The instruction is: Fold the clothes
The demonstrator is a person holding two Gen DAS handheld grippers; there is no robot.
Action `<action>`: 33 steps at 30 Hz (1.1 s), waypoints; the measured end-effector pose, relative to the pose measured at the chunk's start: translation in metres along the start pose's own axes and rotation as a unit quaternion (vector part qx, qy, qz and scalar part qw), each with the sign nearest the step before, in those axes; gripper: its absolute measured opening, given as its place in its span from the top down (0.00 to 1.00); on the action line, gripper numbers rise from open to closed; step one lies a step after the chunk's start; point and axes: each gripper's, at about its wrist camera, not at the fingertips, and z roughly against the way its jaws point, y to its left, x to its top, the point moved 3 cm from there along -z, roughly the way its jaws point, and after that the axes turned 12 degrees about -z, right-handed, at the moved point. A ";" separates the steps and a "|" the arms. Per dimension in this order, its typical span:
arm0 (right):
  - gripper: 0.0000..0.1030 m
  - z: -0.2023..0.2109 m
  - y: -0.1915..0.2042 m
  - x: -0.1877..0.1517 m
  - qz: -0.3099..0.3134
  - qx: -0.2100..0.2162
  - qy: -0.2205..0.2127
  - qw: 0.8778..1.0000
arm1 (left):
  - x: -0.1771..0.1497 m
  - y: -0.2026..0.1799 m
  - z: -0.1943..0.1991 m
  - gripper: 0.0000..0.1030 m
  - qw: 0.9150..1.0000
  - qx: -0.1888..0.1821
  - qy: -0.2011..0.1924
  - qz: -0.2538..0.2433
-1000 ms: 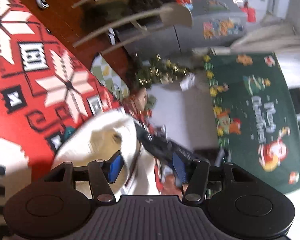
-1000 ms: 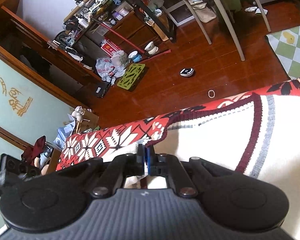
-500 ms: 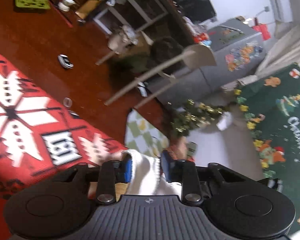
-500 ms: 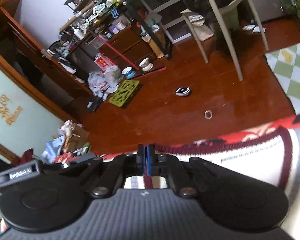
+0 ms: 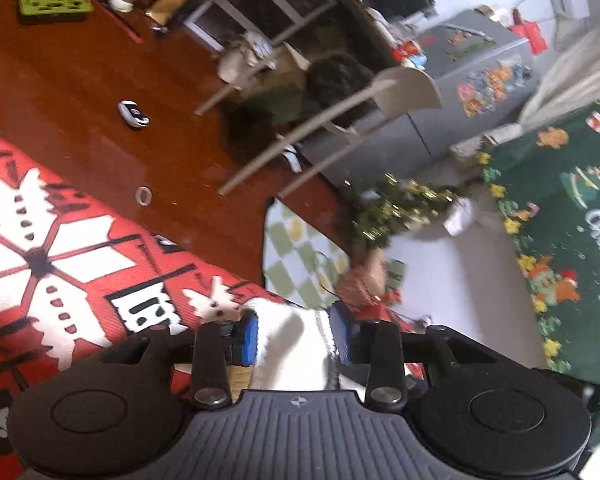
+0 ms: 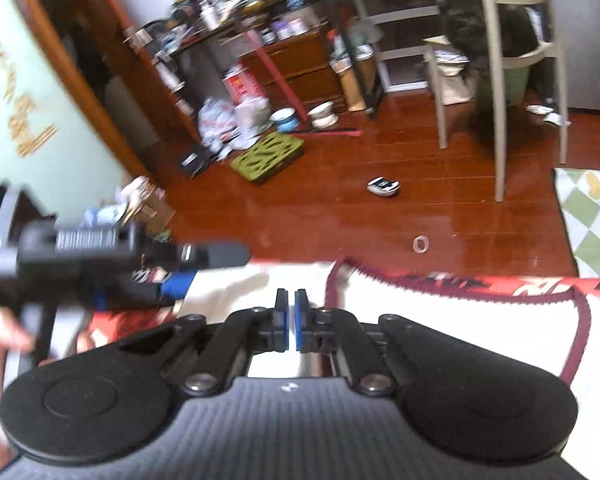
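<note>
Rising, right claw [image 6: 291, 322] view alone shows left claw [image 6: 172, 286].

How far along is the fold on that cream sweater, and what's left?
No finished fold shows yet. In hand: the right gripper is shut on the cream sweater near its maroon trim. The left gripper has a bunched white part of the sweater between its blue pads, and its jaws are opening. The sweater lies over the red patterned cover. The folding itself looks left to do.
</note>
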 end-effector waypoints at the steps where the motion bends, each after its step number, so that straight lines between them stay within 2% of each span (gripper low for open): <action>1: 0.98 -0.002 0.004 -0.006 0.007 0.000 0.012 1.000 | 0.000 -0.001 0.003 0.51 1.000 -0.005 0.009 -0.006; 2: 0.98 -0.004 0.009 -0.012 0.015 -0.001 0.022 1.000 | 0.001 0.000 0.006 0.43 1.000 -0.004 0.017 -0.007; 3: 0.98 -0.007 0.014 -0.018 0.027 -0.005 0.029 0.999 | 0.002 0.003 0.009 0.41 1.000 0.004 0.021 -0.005; 5: 0.98 -0.017 0.021 -0.027 0.042 -0.017 0.035 0.998 | 0.002 0.009 0.019 0.41 1.000 0.016 0.017 0.005; 9: 1.00 -0.040 0.025 -0.028 0.021 -0.033 0.018 0.999 | -0.001 0.016 0.046 0.42 1.000 0.000 -0.012 0.027; 12: 1.00 -0.055 0.030 -0.020 0.020 -0.053 0.002 0.998 | -0.014 0.009 0.067 0.48 1.000 0.001 -0.003 0.006; 14: 0.97 -0.058 0.035 -0.016 0.019 -0.060 -0.003 0.998 | -0.025 0.004 0.077 0.66 1.000 0.003 0.018 -0.002; 18: 0.96 -0.045 0.048 -0.014 0.041 -0.045 0.008 0.998 | -0.059 -0.012 0.095 0.71 0.998 -0.015 0.052 -0.018; 20: 0.96 -0.036 0.054 -0.015 0.051 -0.037 0.014 0.998 | -0.076 -0.018 0.097 0.73 0.997 -0.005 0.073 -0.034; 25: 0.96 0.014 0.070 -0.042 0.075 -0.010 0.036 0.996 | -0.112 -0.023 0.097 0.76 0.992 0.019 0.114 -0.058; 27: 0.96 0.028 0.074 -0.055 0.085 0.003 0.046 0.995 | -0.124 -0.022 0.096 0.83 0.990 0.024 0.125 -0.062; 29: 0.97 0.040 0.077 -0.070 0.091 0.013 0.061 0.994 | -0.134 -0.022 0.096 0.91 0.986 0.045 0.134 -0.085; 33: 0.97 0.043 0.070 -0.106 0.117 -0.010 0.099 0.988 | -0.140 -0.014 0.102 0.95 0.987 0.059 0.124 -0.087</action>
